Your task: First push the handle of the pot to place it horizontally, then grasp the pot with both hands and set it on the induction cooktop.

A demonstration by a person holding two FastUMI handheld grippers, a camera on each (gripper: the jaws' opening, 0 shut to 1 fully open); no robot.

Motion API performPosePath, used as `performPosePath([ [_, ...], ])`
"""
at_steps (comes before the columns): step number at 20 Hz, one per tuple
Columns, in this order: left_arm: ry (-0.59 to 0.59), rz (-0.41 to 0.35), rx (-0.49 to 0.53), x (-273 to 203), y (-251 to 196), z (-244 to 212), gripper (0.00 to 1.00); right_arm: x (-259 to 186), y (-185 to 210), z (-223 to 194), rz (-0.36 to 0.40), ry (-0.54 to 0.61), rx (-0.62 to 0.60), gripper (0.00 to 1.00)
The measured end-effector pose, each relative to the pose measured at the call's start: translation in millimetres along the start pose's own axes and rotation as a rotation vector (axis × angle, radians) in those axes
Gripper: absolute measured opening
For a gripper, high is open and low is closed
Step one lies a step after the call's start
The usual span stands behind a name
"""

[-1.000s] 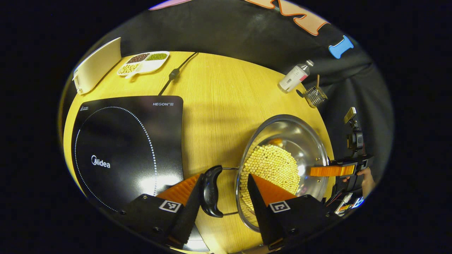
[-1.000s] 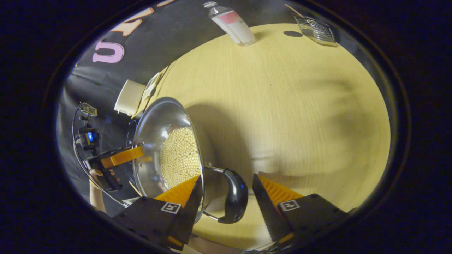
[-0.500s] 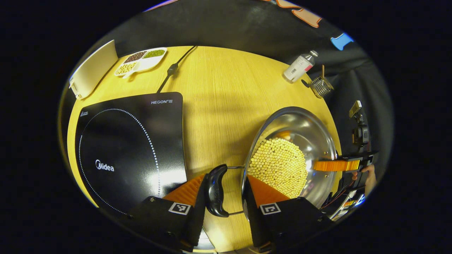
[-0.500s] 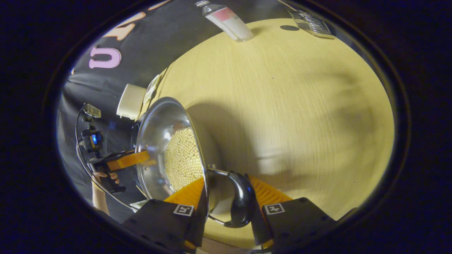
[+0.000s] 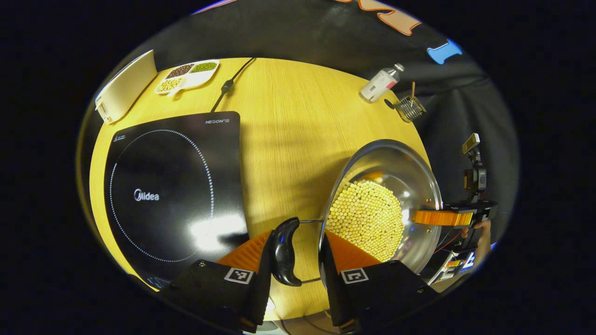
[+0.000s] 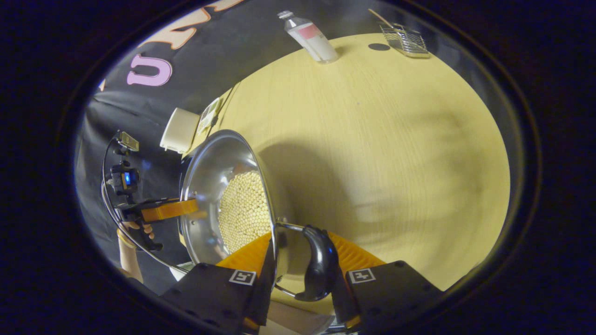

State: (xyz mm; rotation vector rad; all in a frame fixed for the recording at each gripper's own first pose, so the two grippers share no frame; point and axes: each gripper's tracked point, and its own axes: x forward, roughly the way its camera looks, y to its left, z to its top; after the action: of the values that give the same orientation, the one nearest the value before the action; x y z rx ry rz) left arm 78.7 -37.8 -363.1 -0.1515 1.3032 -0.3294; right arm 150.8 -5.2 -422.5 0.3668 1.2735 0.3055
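Note:
A steel pot (image 5: 396, 172) holding pale yellow beans hangs between both grippers, above the wooden table (image 5: 288, 139). In the left gripper view my left gripper (image 5: 293, 260) is shut on the pot's black side handle (image 5: 283, 251), one finger outside the handle and the other inside the rim. The right gripper (image 5: 442, 217) shows at the pot's far side. In the right gripper view the right gripper (image 6: 298, 265) is shut on the opposite black handle (image 6: 319, 263) of the pot (image 6: 219, 177). The black induction cooktop (image 5: 172, 190) lies left of the pot.
At the table's back stand a plastic bottle (image 5: 379, 83) and a wire basket (image 5: 409, 108). A divided dish of beans (image 5: 186, 77), a white board (image 5: 125, 86) and the cooktop's cord (image 5: 228, 86) sit behind the cooktop. A hand (image 6: 139, 230) holds the left gripper.
Both grippers went from open around the handles to shut on them. Since then both views have shifted a little, with the pot held between them.

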Motion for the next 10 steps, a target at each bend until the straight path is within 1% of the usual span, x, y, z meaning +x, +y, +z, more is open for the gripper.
performPosePath([
  [1,0.005,-0.001,0.001,-7.6,3.6,-4.2,0.54,4.1,-0.2,1.0,-0.001,0.002,0.001,0.51],
  [5,0.002,-0.005,0.015,-41.4,30.1,-16.3,0.54,11.4,35.9,-7.9,-0.006,-0.014,0.011,0.51],
  [6,-0.004,-0.01,0.023,-49.8,40.6,-17.9,0.54,10.8,45.9,-13.2,-0.008,-0.021,0.01,0.51],
  [7,-0.004,-0.012,0.023,-57.8,53.4,-21.2,0.54,12.6,55.9,-17.9,-0.012,-0.033,0.01,0.57],
  [10,-0.01,-0.009,0.027,-78.3,97.7,-26.7,0.54,28.2,93.6,-32.9,-0.023,-0.051,0.014,0.57],
])
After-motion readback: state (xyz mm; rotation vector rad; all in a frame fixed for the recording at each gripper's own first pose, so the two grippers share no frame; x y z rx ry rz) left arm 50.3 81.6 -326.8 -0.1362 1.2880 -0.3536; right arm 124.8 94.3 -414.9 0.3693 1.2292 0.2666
